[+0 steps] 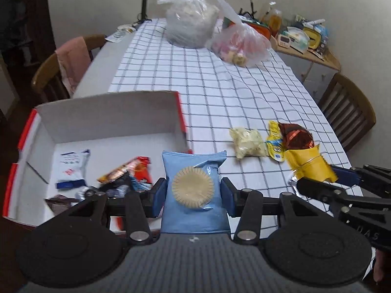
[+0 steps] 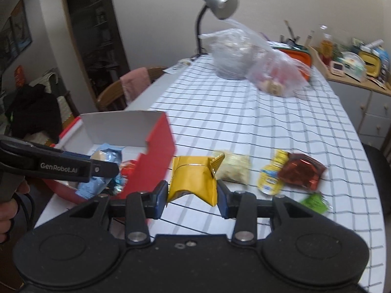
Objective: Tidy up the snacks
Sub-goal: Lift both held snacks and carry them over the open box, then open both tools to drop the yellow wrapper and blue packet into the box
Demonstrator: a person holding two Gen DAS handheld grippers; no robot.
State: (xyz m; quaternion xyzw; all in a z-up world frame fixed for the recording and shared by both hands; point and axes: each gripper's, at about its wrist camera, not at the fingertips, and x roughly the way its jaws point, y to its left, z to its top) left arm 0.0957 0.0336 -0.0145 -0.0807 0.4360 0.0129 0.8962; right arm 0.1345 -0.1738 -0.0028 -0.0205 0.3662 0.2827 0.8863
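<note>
Snacks: left gripper point(image 1: 193, 193) is clamping a blue cookie packet point(image 1: 194, 190) beside the red-and-white cardboard box point(image 1: 107, 119), right gripper point(image 2: 192, 194) is pinching a crumpled gold foil pouch point(image 2: 194, 179) above the bench point(image 2: 244, 127), risking slipping.

Likely home dining room, clothed table point(image 2: 256, 122), chairs point(image 1: 347, 112)

blue packet point(image 1: 193, 193), gold packet point(image 2: 195, 178)
</note>
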